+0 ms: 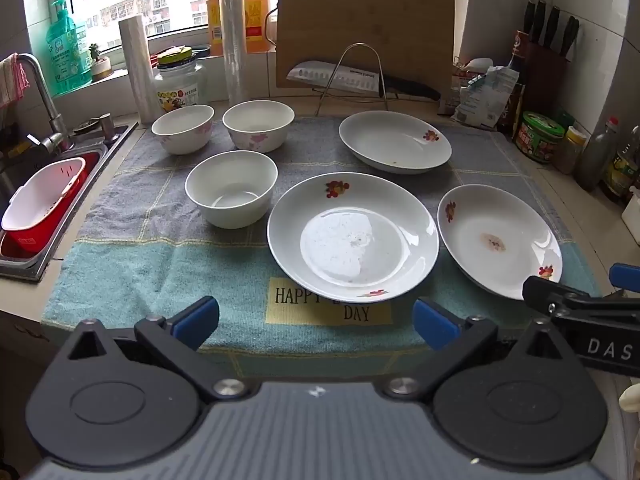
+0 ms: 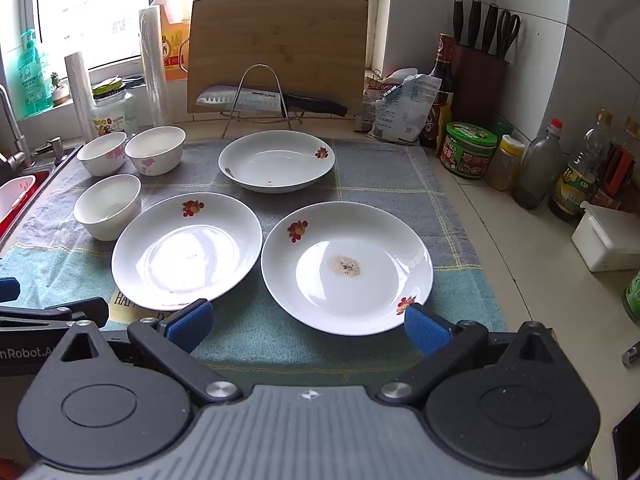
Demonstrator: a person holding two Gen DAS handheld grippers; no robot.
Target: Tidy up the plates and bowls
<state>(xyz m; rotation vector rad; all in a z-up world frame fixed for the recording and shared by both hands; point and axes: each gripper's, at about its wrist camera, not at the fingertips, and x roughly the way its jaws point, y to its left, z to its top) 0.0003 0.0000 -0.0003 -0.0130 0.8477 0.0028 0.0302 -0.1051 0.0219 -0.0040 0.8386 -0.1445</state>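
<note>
**Both claws wide apart, nothing gripped, dishes all loose on towel**

Left claw [image 1: 316, 322] hangs at the near towel edge, fingers spread wide, empty, aimed at the mid plate [image 1: 353, 236]. Right claw [image 2: 308, 326] does the same just to its right, fingers apart and empty, its right pad touching or just over the near rim of the right plate [image 2: 347, 267]; contact can't be confirmed. Judged as a start pose: each claw lines up with one plate, no grasp begun.

Task items sit on the towel [image 1: 120, 280]. Three plates: mid plate near centre, right plate beside it with rims close, far plate [image 1: 395, 141] behind, apart from both. Right plate has a brownish smear in its well; far plate shows small specks. Three bowls on the left: near bowl [image 1: 231, 188] just beside the mid plate, two floral bowls [image 1: 183, 128] [image 1: 258, 125] behind it, side by side near the back. All upright, none stacked, so sorting looks not yet done.

Around: sink [image 1: 24, 248] with a red and white basin to the left, wire rack [image 1: 352, 80] with a knife and a cutting board [image 1: 366, 28] at the back, jars and bottles [image 2: 468, 150] along the right wall. The path to the plates is open. The near bowl crowds the mid plate's left rim, and the close plate rims could clink on a lift.
</note>
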